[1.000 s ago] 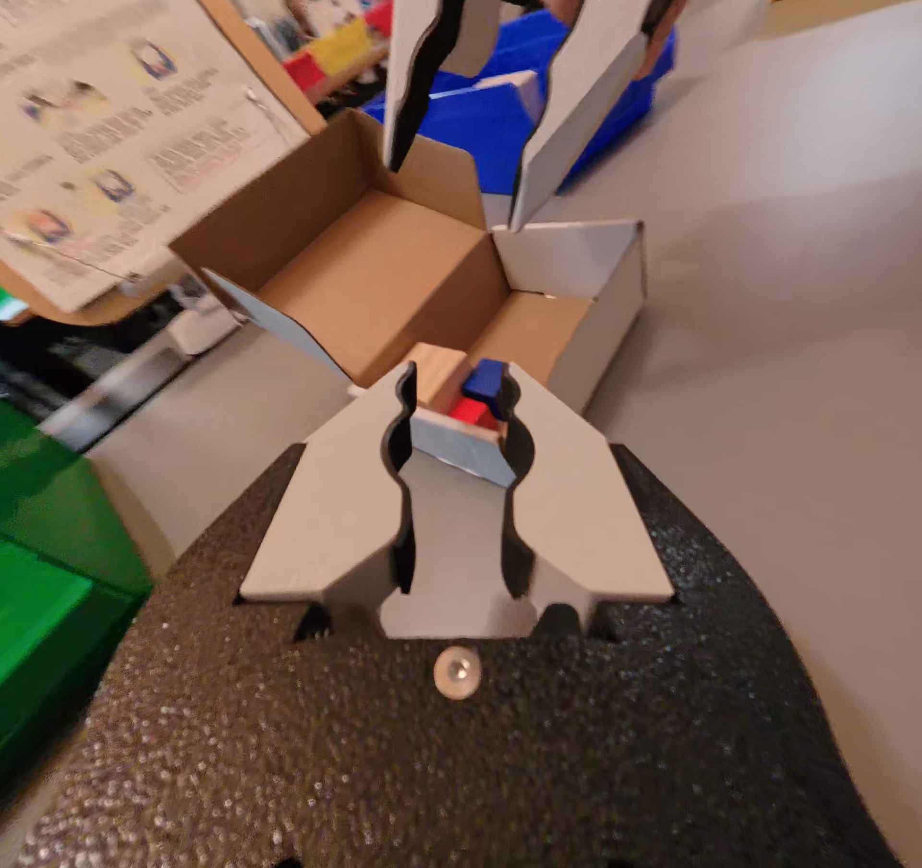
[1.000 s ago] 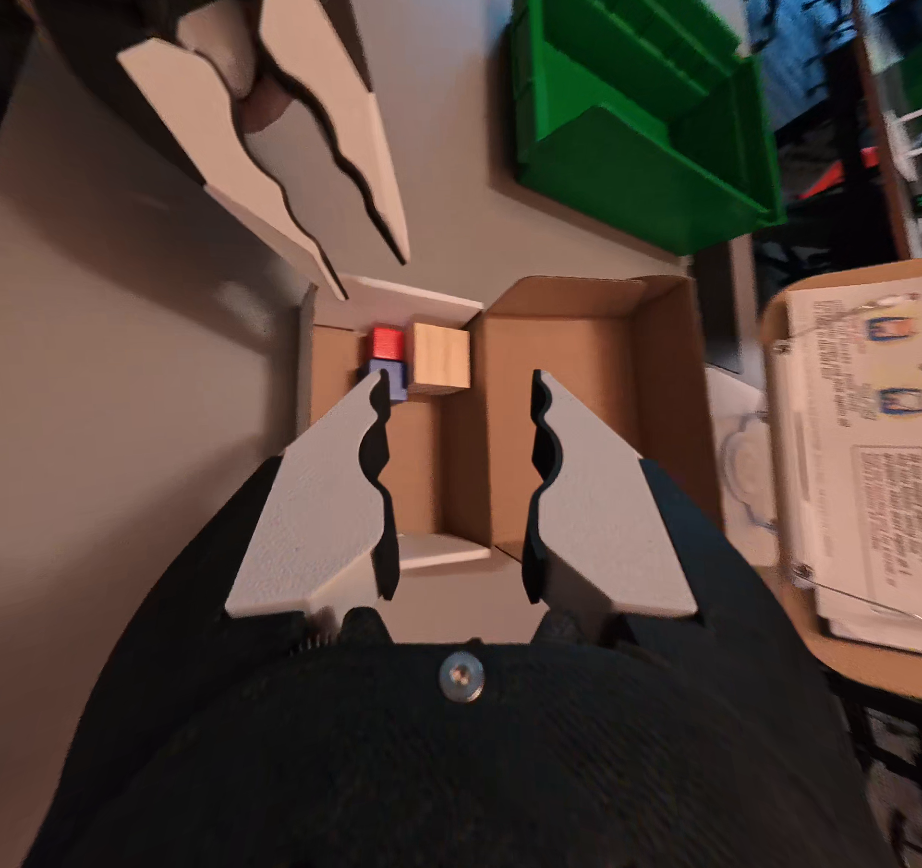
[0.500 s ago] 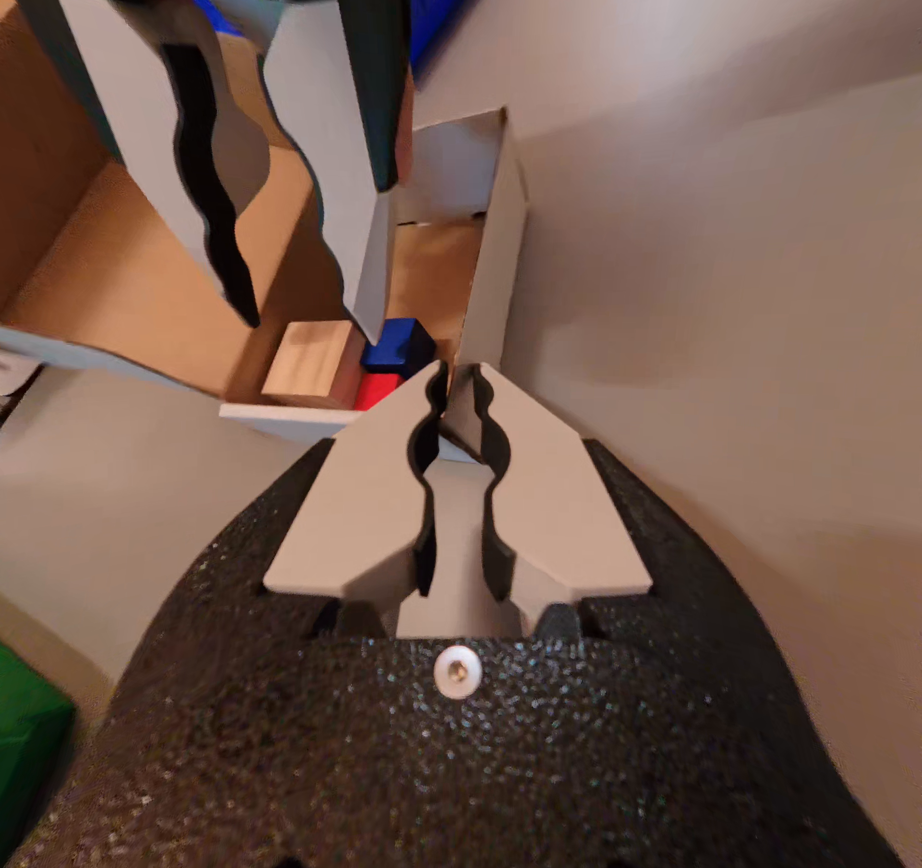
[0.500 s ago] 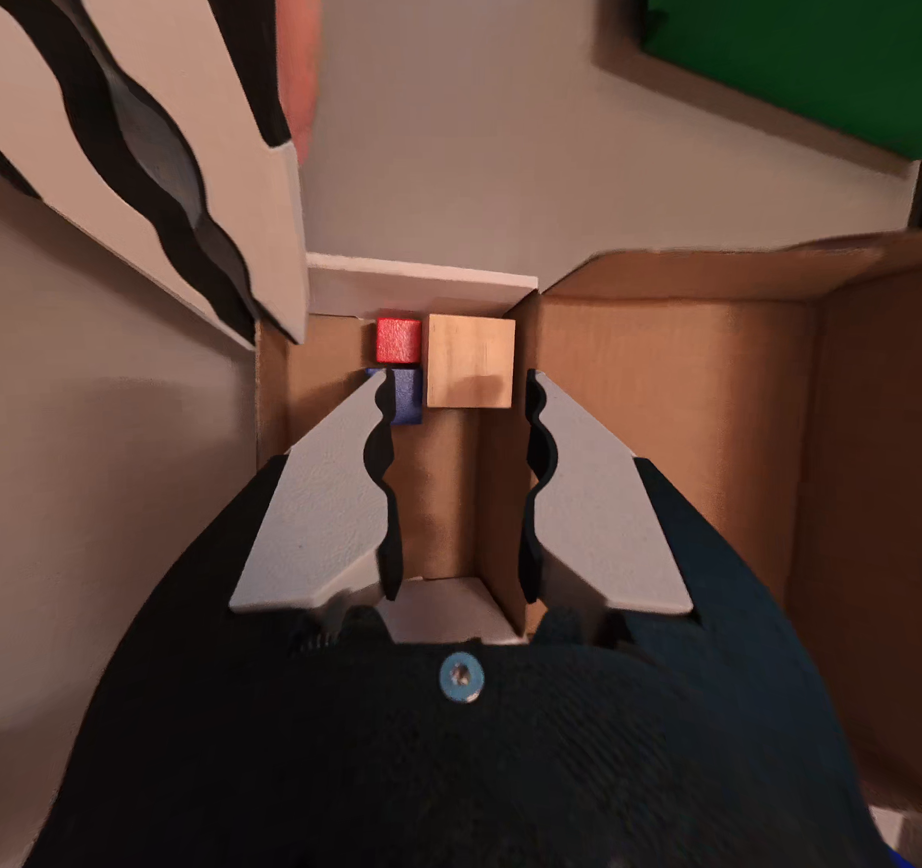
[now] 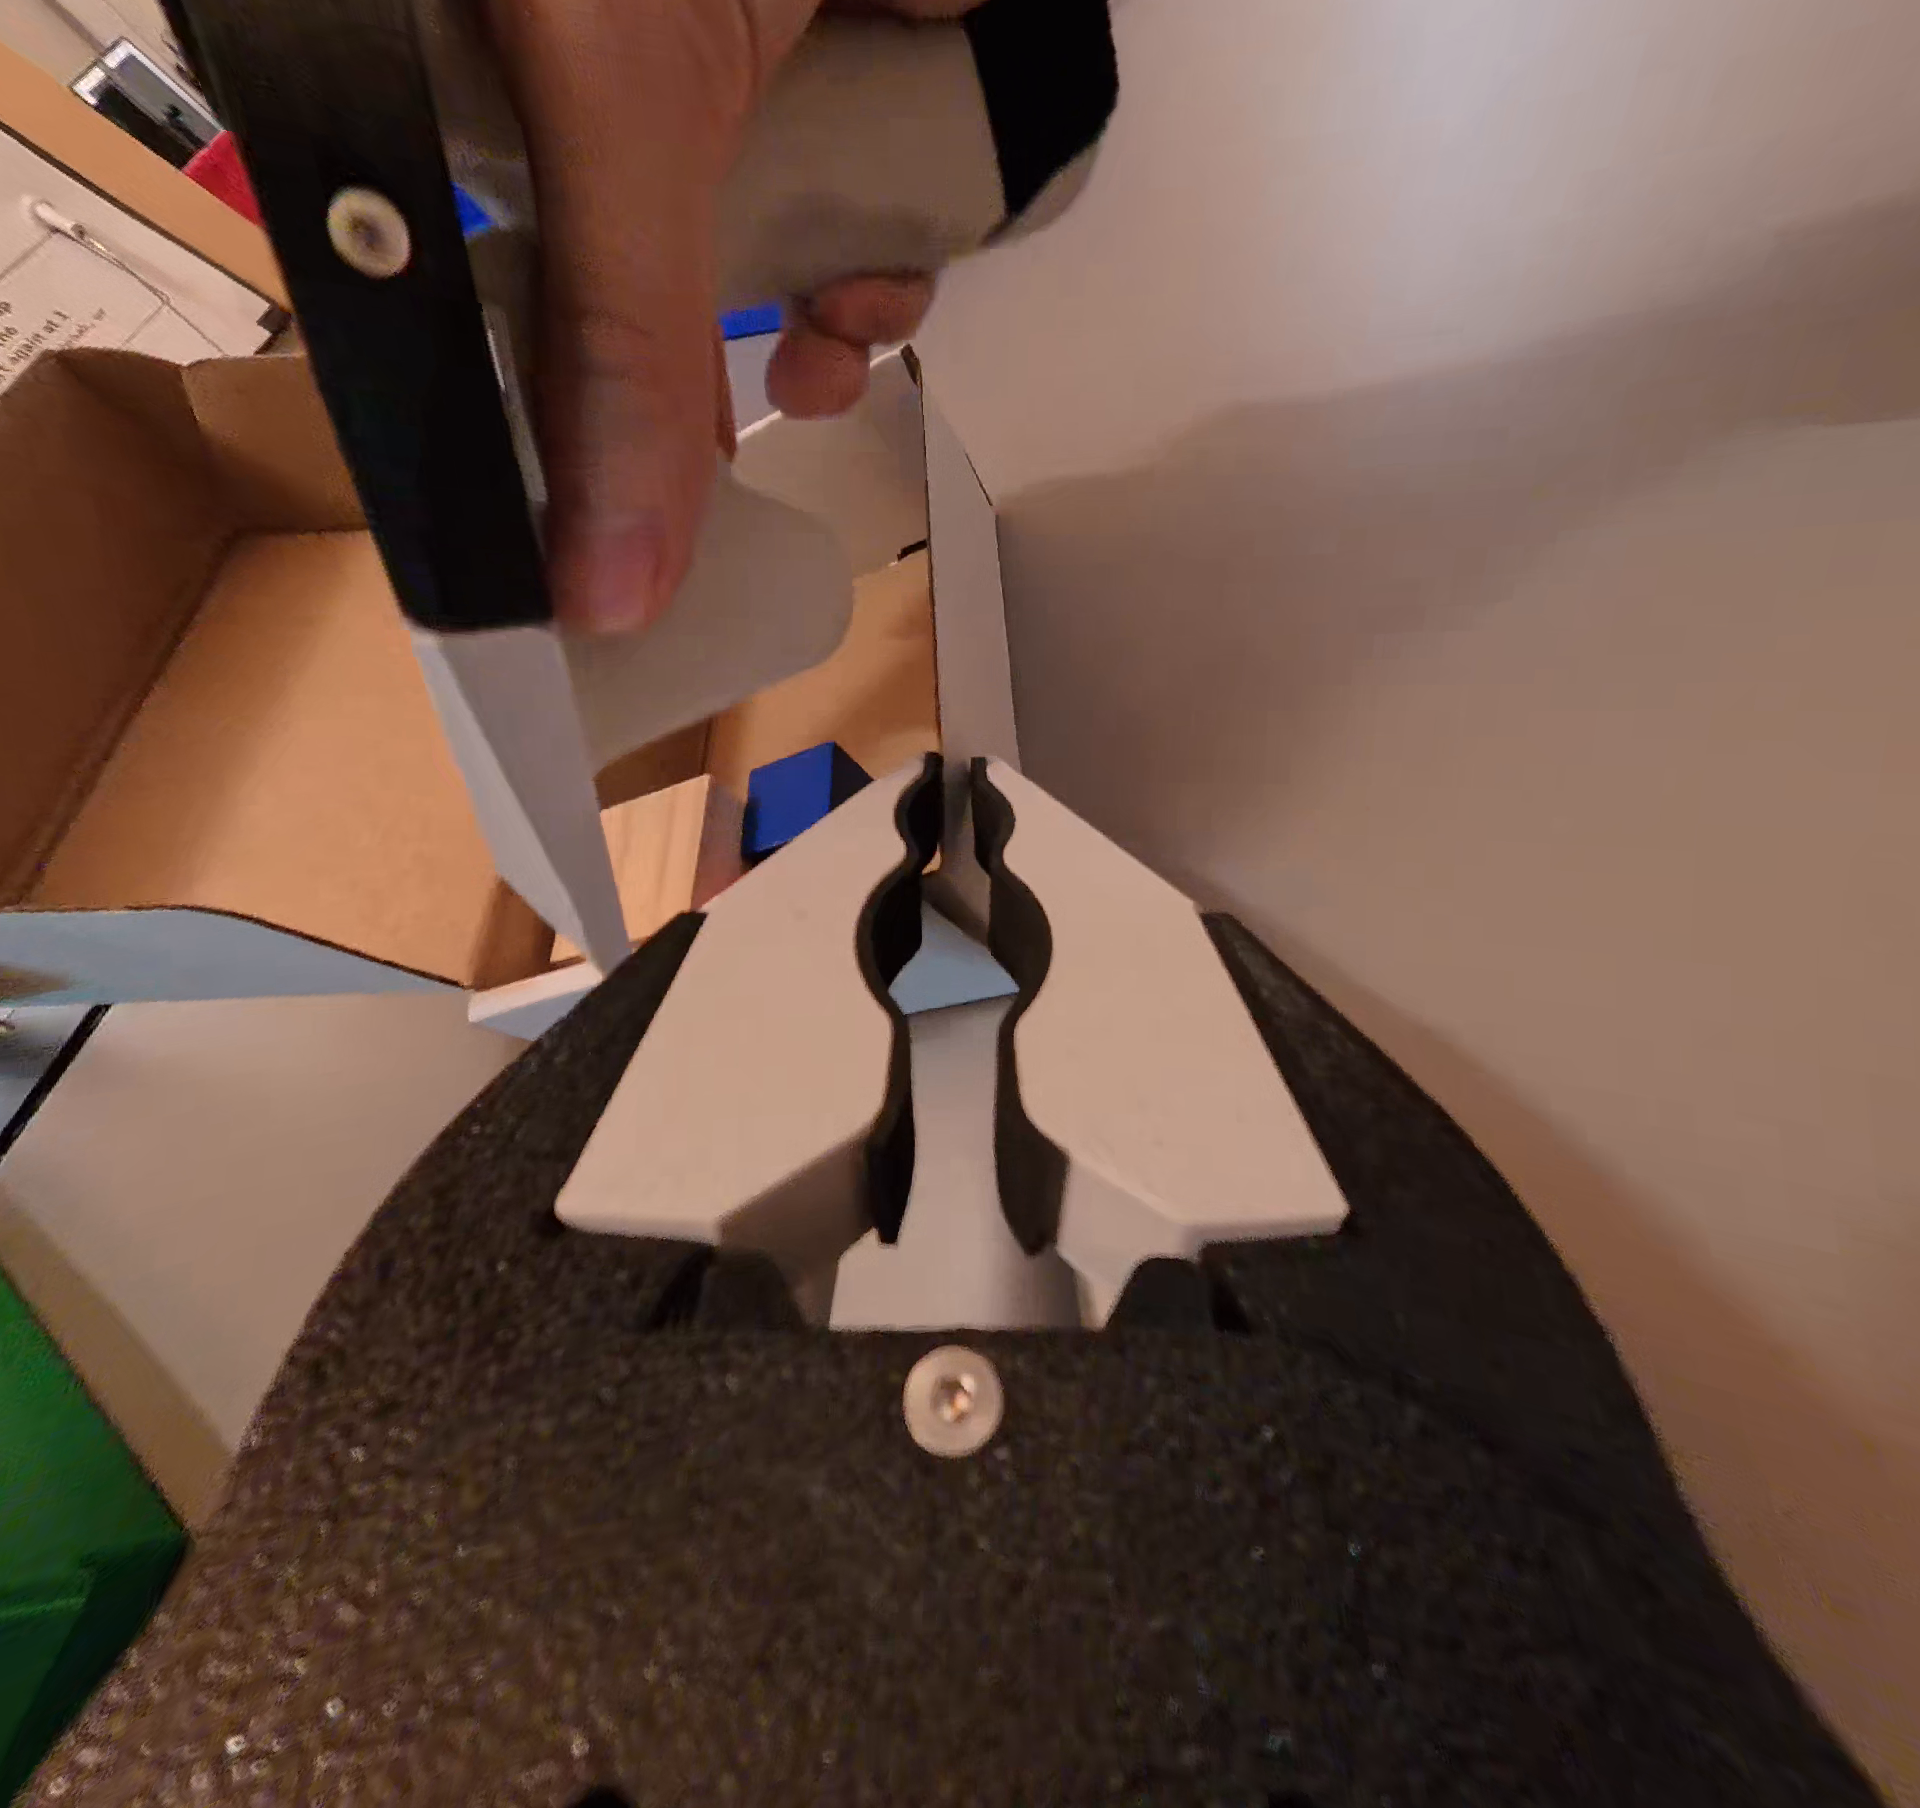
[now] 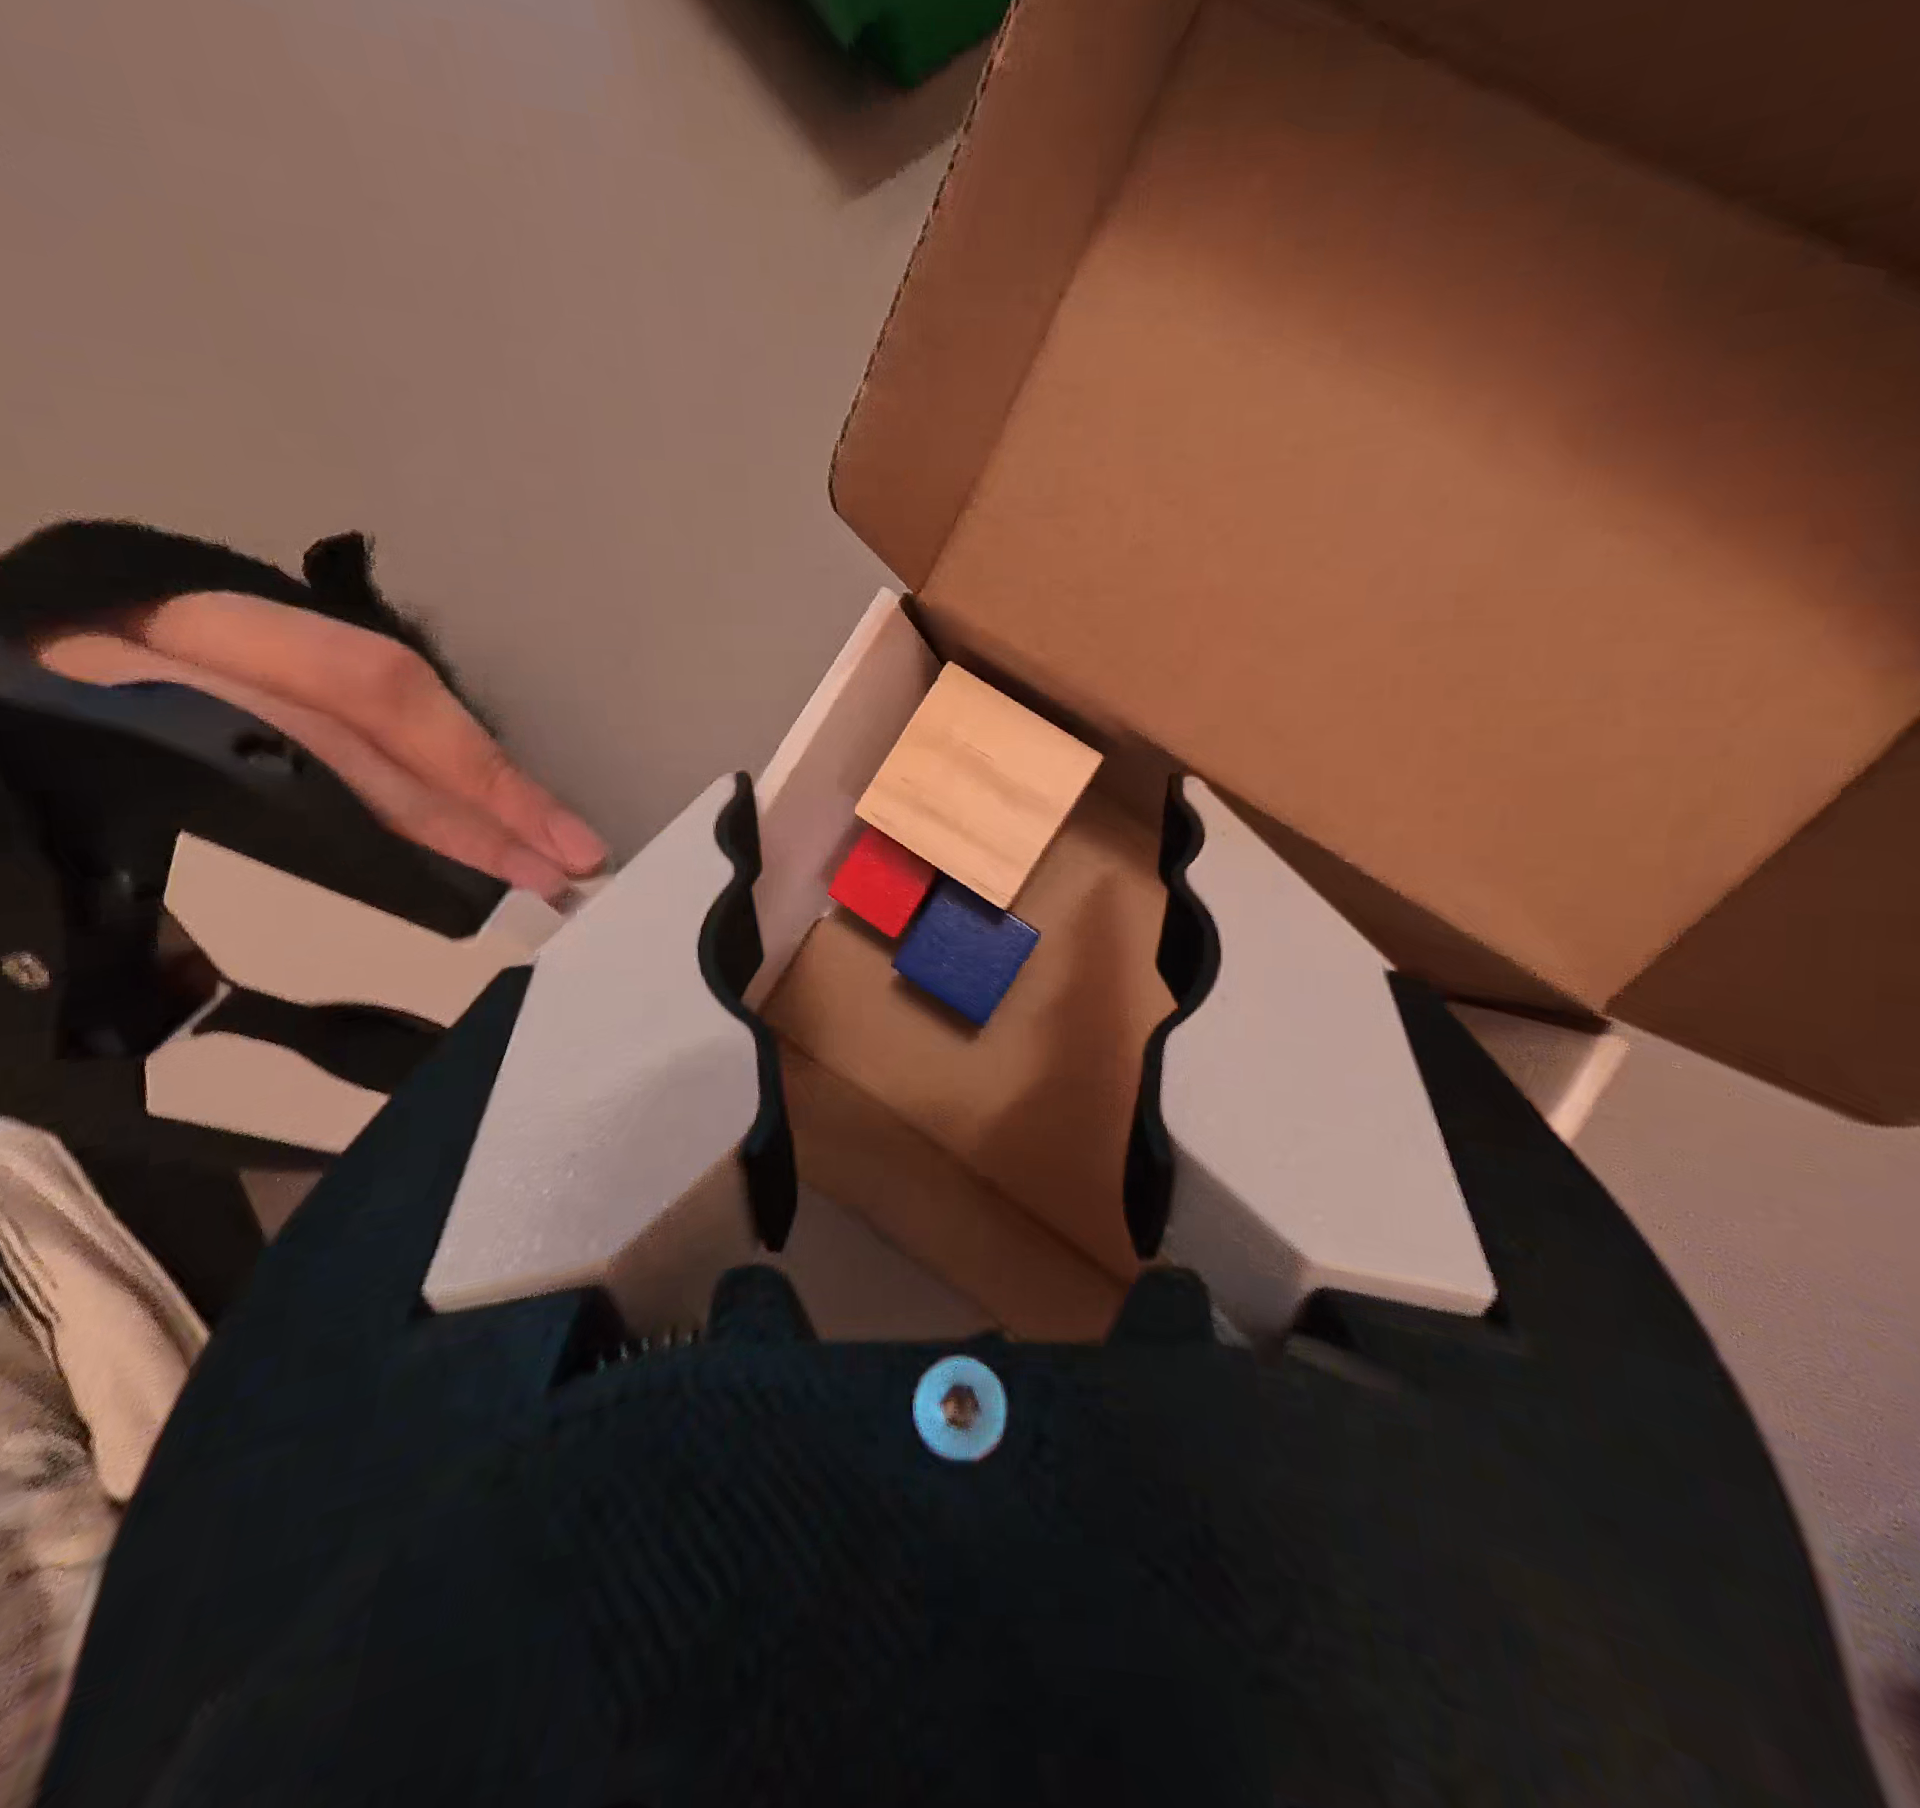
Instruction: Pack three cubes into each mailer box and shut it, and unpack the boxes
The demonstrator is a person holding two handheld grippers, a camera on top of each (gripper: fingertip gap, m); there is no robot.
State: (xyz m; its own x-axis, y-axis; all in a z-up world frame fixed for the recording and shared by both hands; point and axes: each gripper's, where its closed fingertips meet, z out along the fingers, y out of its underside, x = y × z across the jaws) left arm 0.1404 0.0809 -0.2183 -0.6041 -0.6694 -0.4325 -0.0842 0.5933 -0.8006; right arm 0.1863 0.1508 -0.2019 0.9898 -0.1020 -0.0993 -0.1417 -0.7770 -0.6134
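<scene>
Left claw (image 5: 954,771) pinches the mailer box (image 6: 1455,470) wall; right claw (image 6: 956,802), spread wide and empty, hovers over three cubes (image 6: 961,844) inside. A tug could tip the box.

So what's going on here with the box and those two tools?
A person holds a tool in each hand over an open mailer box on a table. The left tool is shut on the box's white side wall, steadying it. The right tool hangs open above the inside, where three cubes sit together in a corner: a wooden cube, a red cube and a blue cube. None is gripped. The lid is open.
</scene>
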